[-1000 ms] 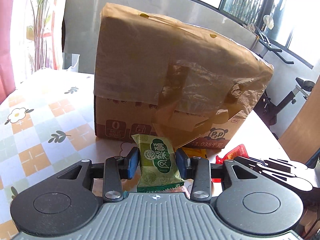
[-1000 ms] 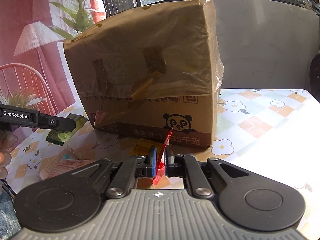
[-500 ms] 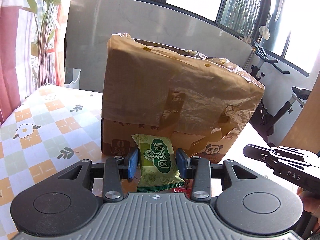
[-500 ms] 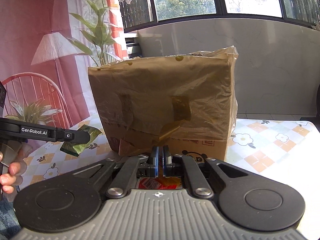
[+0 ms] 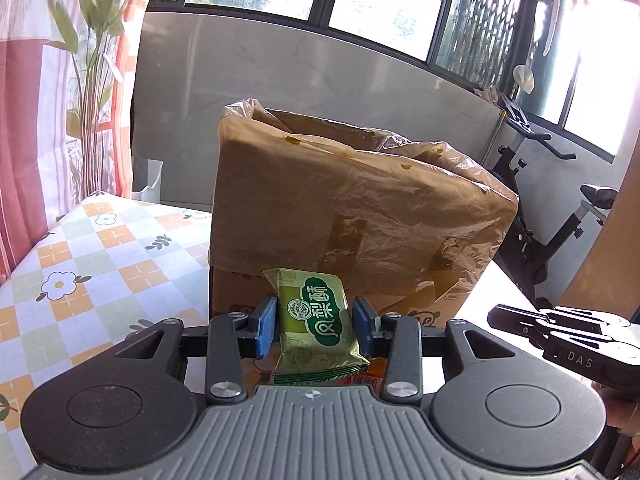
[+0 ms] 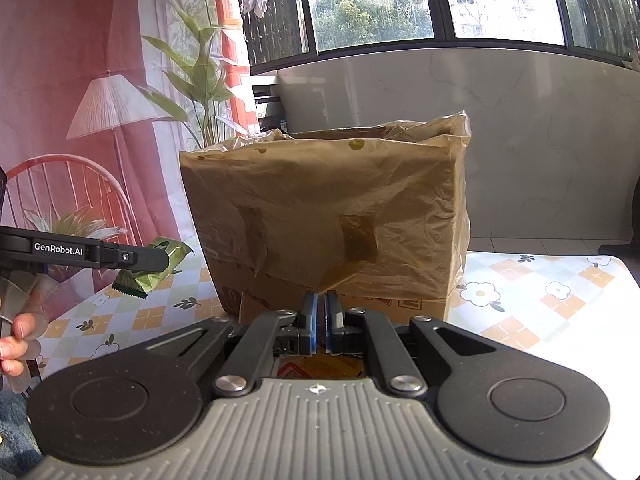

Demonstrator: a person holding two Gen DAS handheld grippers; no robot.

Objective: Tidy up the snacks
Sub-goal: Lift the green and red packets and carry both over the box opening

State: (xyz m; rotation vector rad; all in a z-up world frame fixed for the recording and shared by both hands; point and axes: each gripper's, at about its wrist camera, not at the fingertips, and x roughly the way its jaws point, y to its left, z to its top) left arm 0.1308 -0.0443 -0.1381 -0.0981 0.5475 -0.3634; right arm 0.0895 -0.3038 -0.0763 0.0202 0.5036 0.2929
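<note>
My left gripper [image 5: 314, 326] is shut on a green snack packet [image 5: 316, 330] and holds it up in front of the cardboard box [image 5: 352, 224], which is lined with a brown plastic bag and open at the top. From the right wrist view the same packet [image 6: 150, 270] shows in the left gripper's fingers at the left. My right gripper [image 6: 320, 320] is shut, its blue pads almost touching; a thin red edge shows between them, and I cannot tell what it is. It is close to the box's front [image 6: 332, 216]. Yellow and red packets [image 6: 320, 368] lie below it.
The table has a flower-check cloth [image 5: 80, 272]. A plant and pink curtain [image 6: 80, 80] stand at the left. An exercise bike [image 5: 560, 216] stands beyond the table's right side. The right gripper's body [image 5: 568, 344] shows at the right of the left wrist view.
Both grippers have risen and drawn back from the box, so its open top now shows. The red packet that stood up between the right pads one second ago is no longer seen there.
</note>
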